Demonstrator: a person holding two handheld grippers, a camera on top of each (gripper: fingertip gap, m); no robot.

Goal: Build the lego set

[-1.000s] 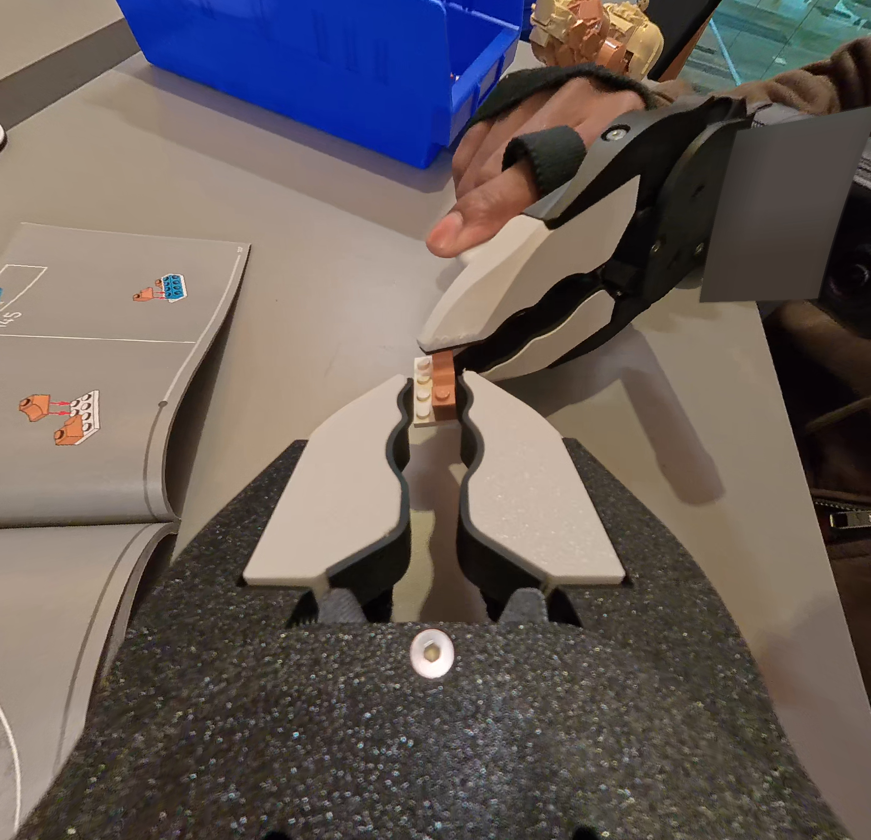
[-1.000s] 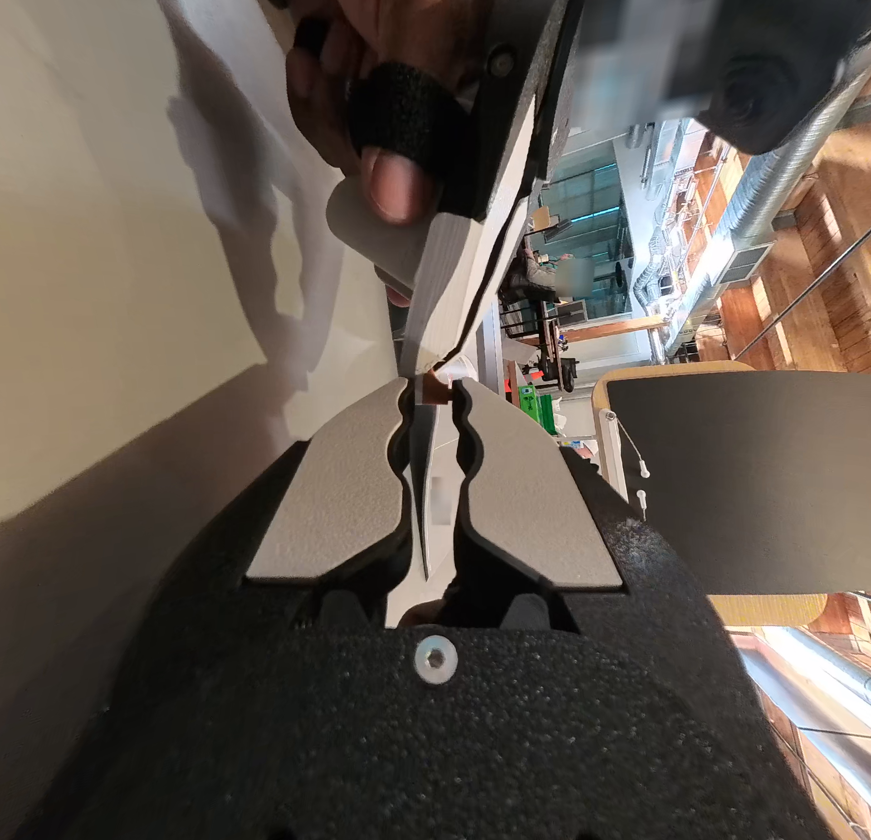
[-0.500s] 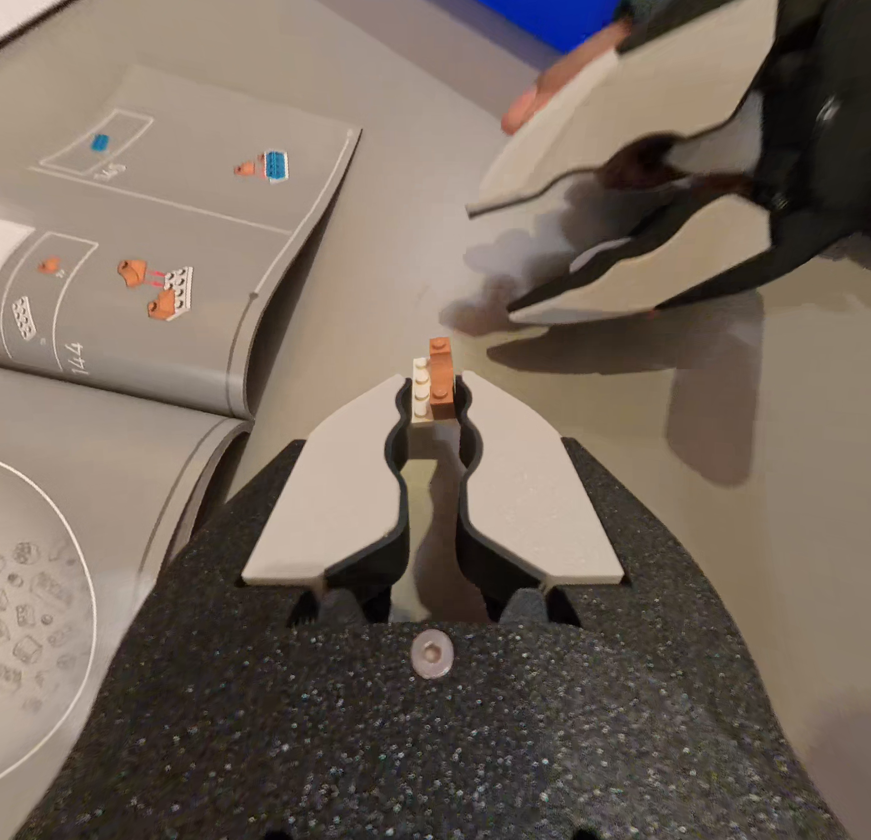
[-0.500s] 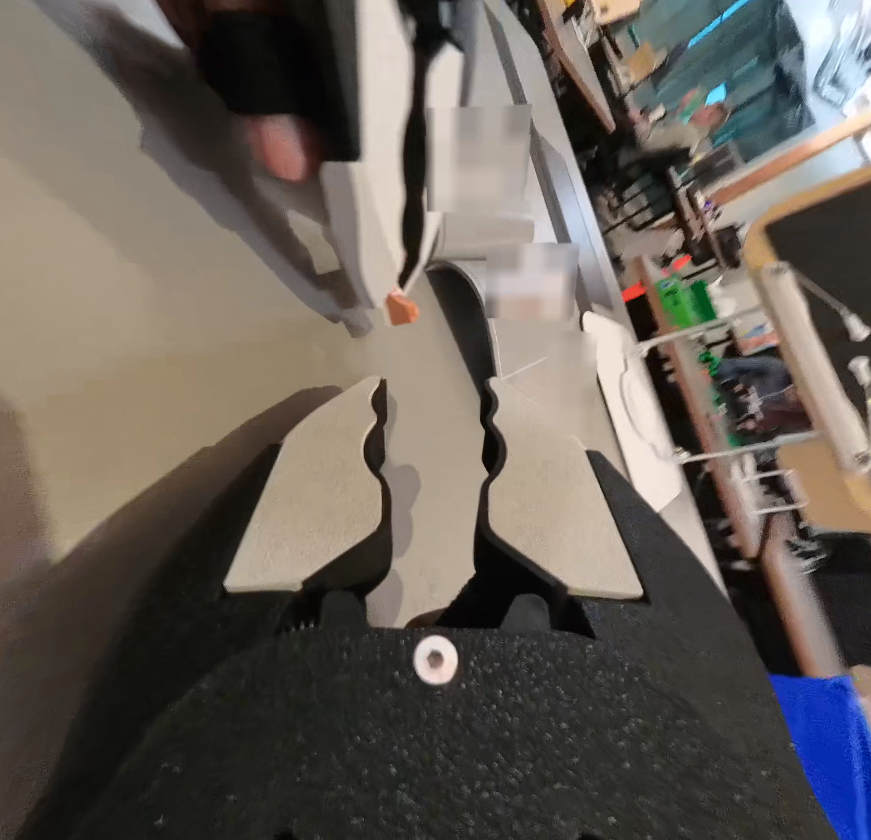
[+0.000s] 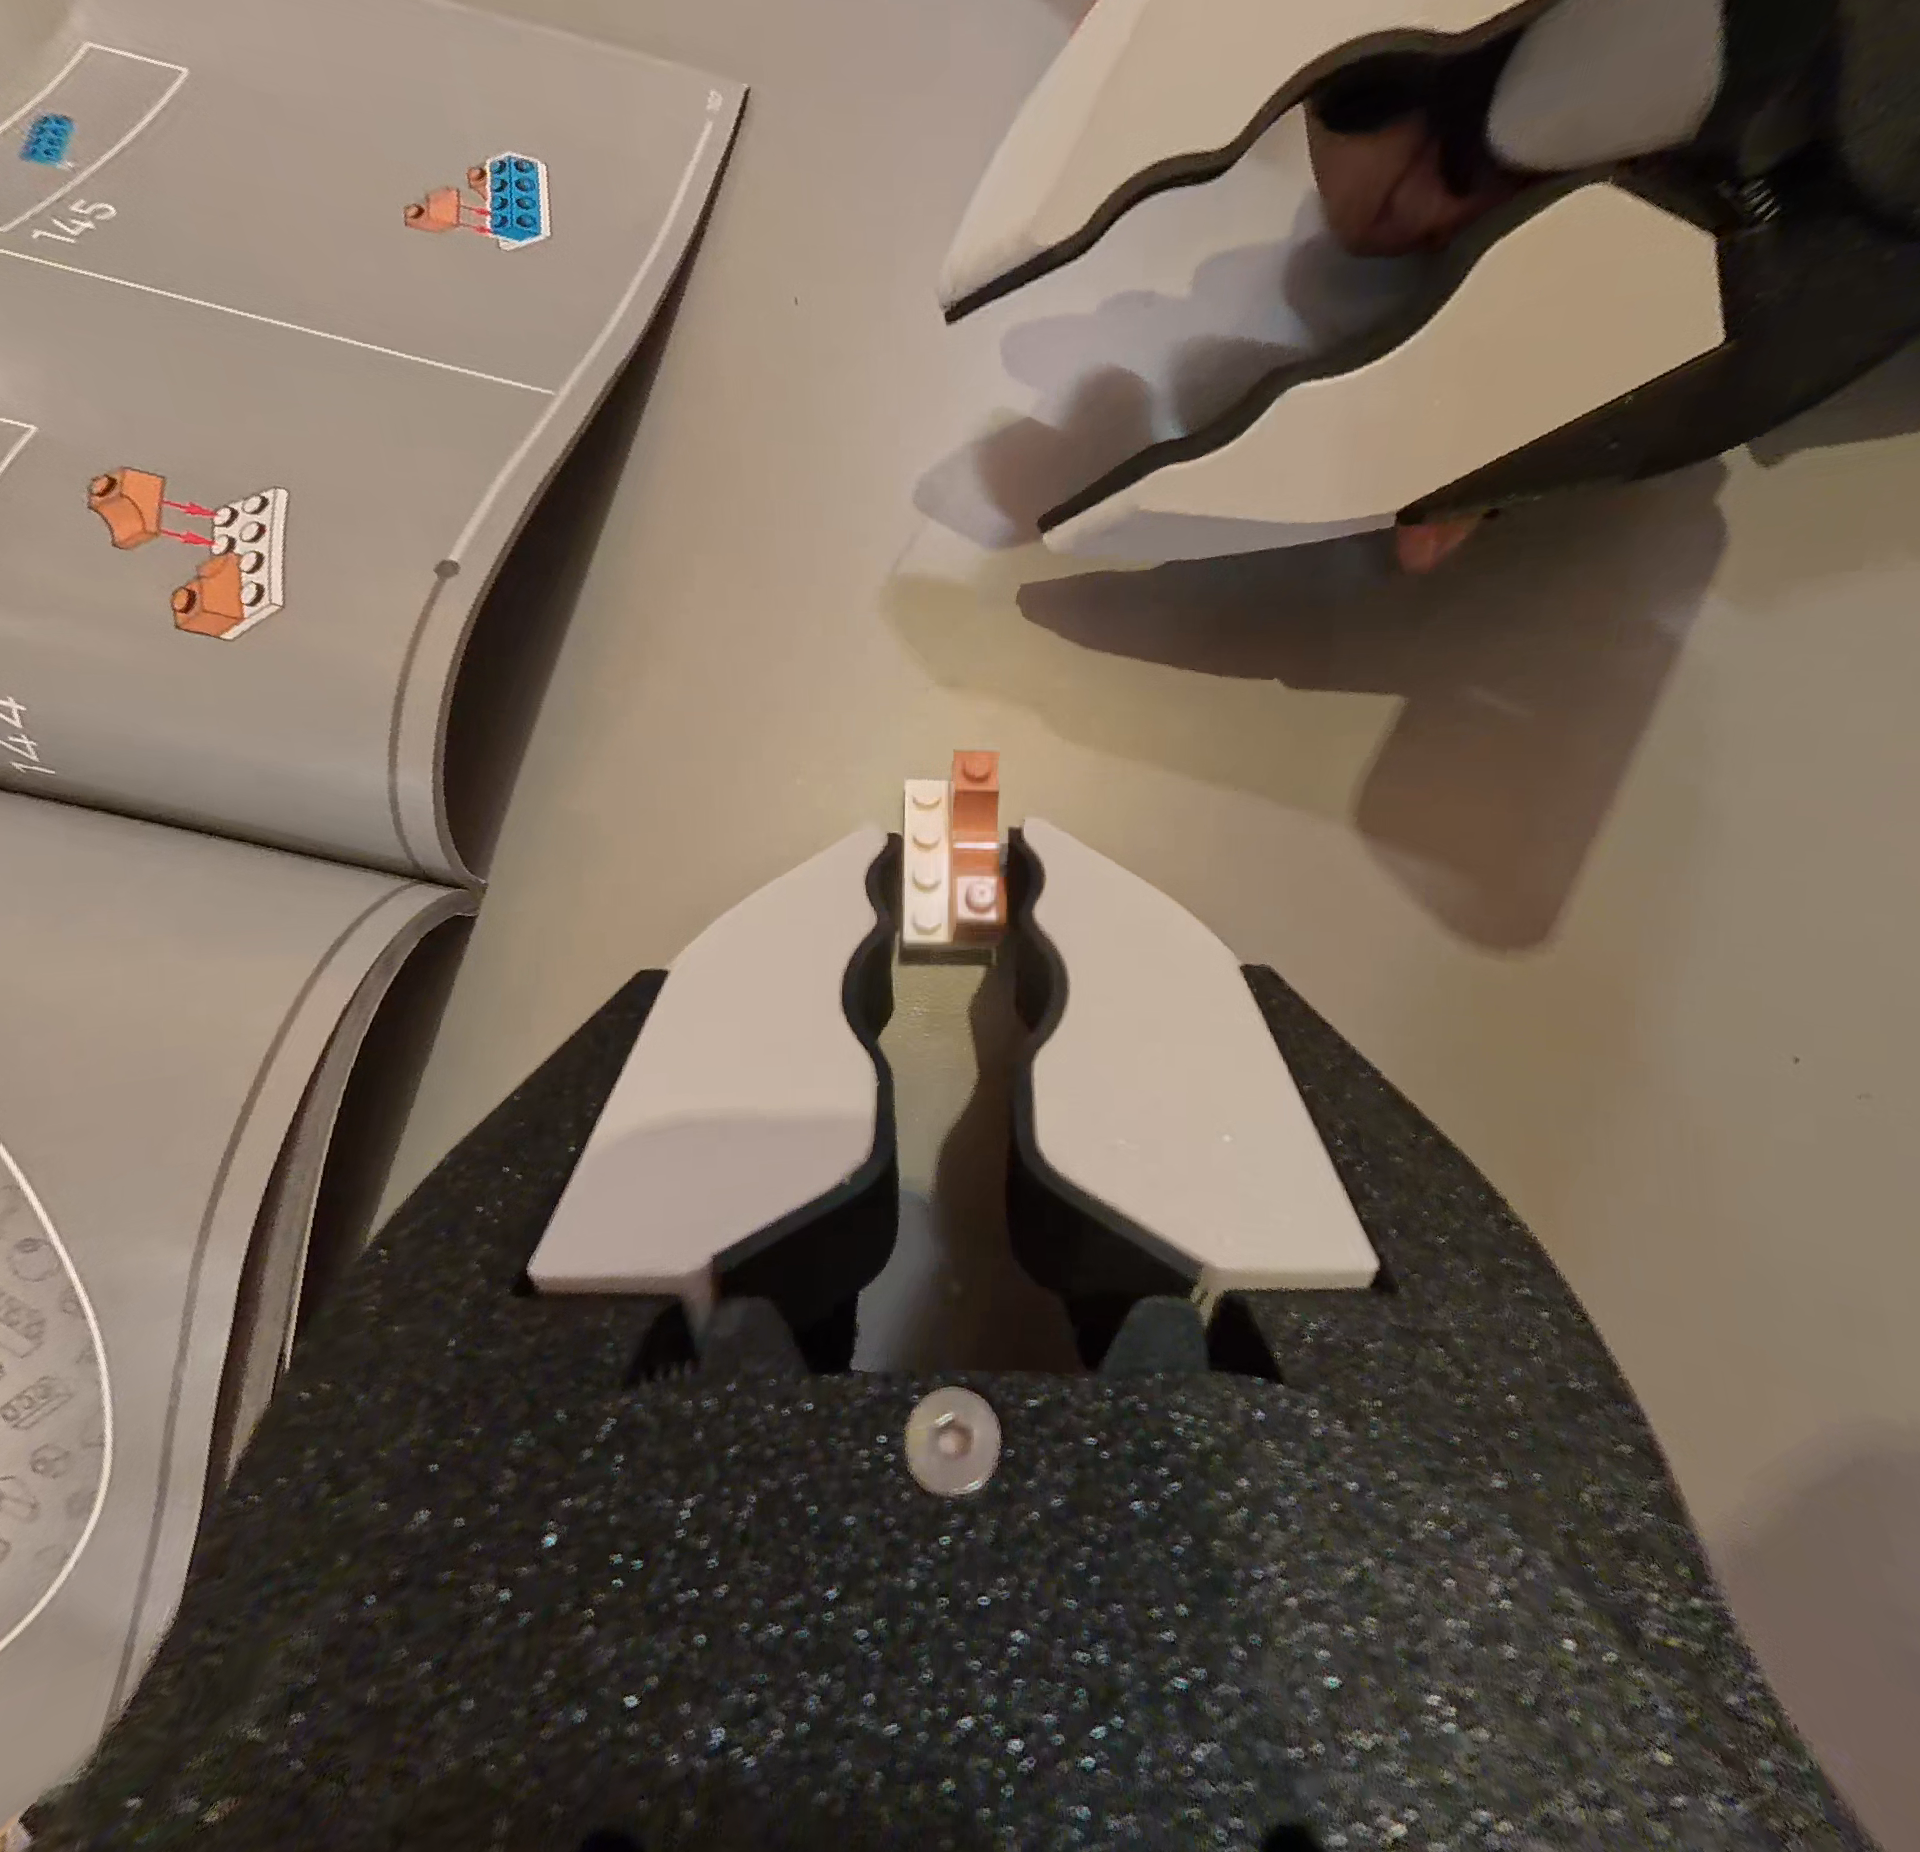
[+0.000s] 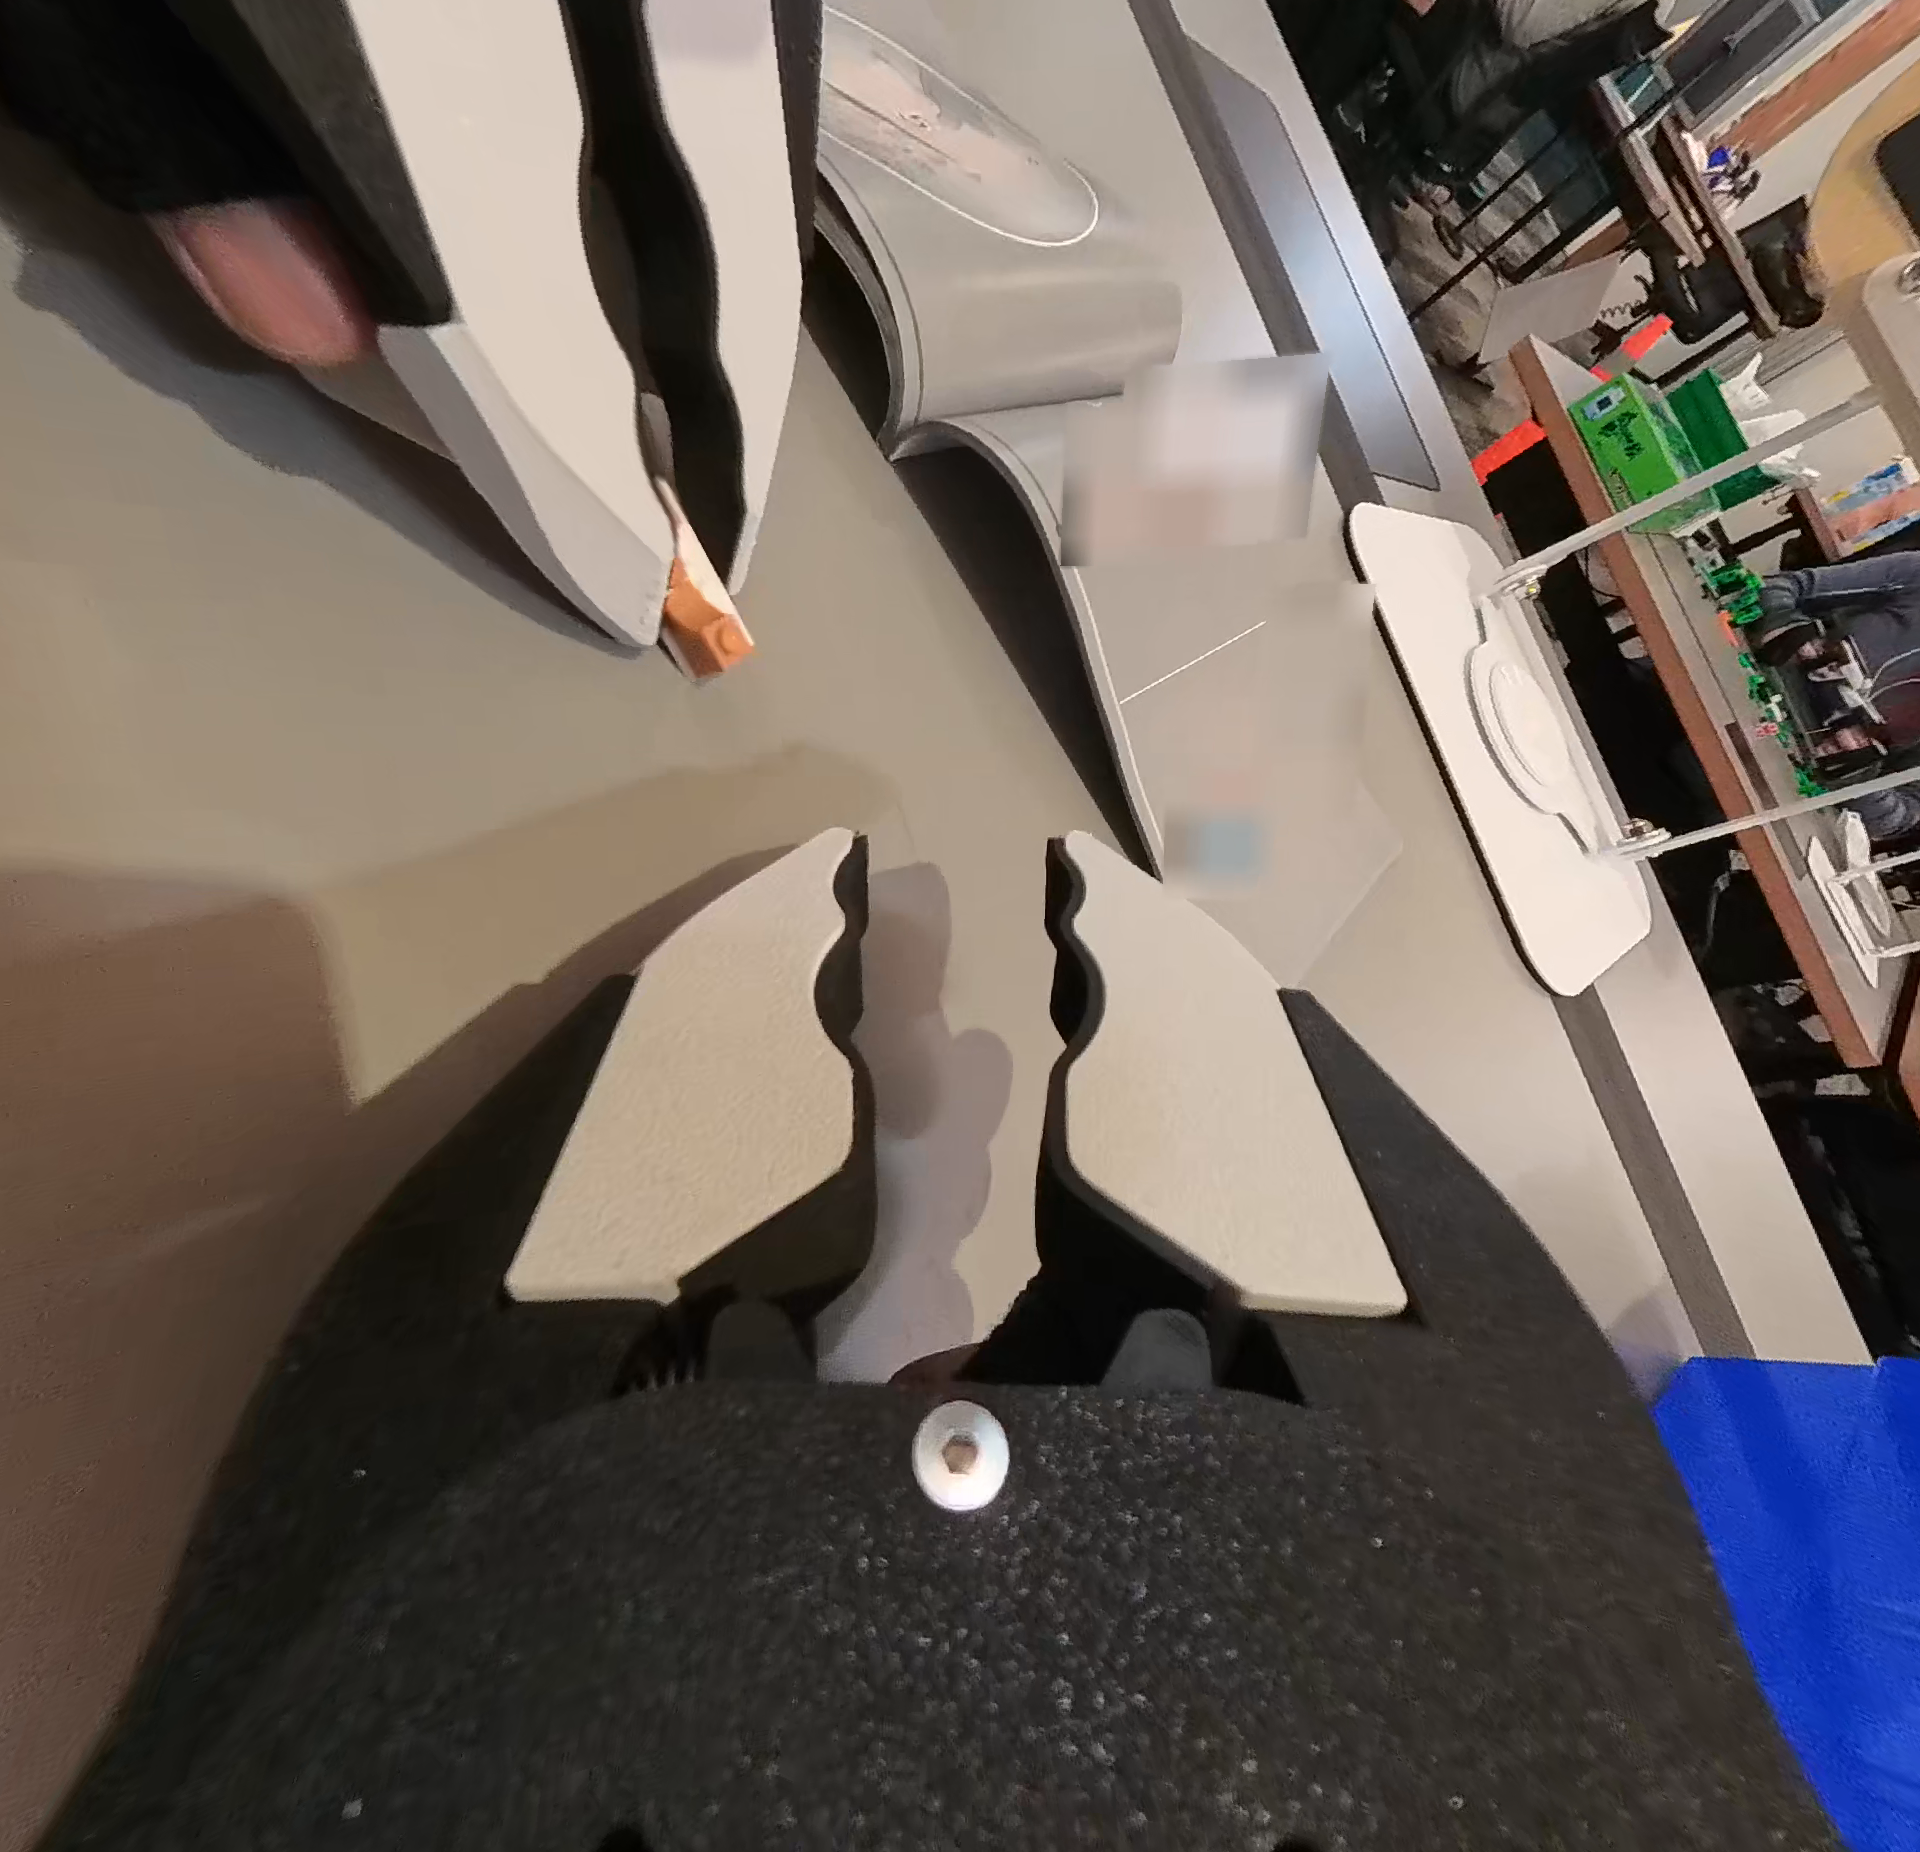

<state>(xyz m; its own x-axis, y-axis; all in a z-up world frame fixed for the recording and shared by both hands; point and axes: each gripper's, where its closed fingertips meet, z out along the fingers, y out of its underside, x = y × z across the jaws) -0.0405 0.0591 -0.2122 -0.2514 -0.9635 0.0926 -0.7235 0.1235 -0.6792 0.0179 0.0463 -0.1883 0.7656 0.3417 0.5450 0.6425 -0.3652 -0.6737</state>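
My left gripper [image 5: 951, 846] is shut on a small lego assembly [image 5: 954, 867]: a white plate with brown pieces pressed on its right side, one brown piece sticking out past the fingertips. It also shows in the right wrist view [image 6: 707, 630], pinched at the left gripper's tips [image 6: 698, 597]. My right gripper [image 6: 951, 846] is open and empty, held above the grey table [image 6: 364, 742]. In the left wrist view the right gripper [image 5: 997, 410] hangs open at the upper right, apart from the assembly.
The open instruction booklet [image 5: 260, 452] lies on the table at the left, and shows in the right wrist view [image 6: 1039, 368]. A white flat stand [image 6: 1496, 753] sits near the table's far edge. A blue bin corner [image 6: 1808, 1553] is at the lower right. The left gripper's tips are roughly 7 cm from the right gripper's.
The right gripper has let go of the brown piece on the assembly, opened and drawn back to the right. The left gripper has tilted down toward the table, still holding the assembly.
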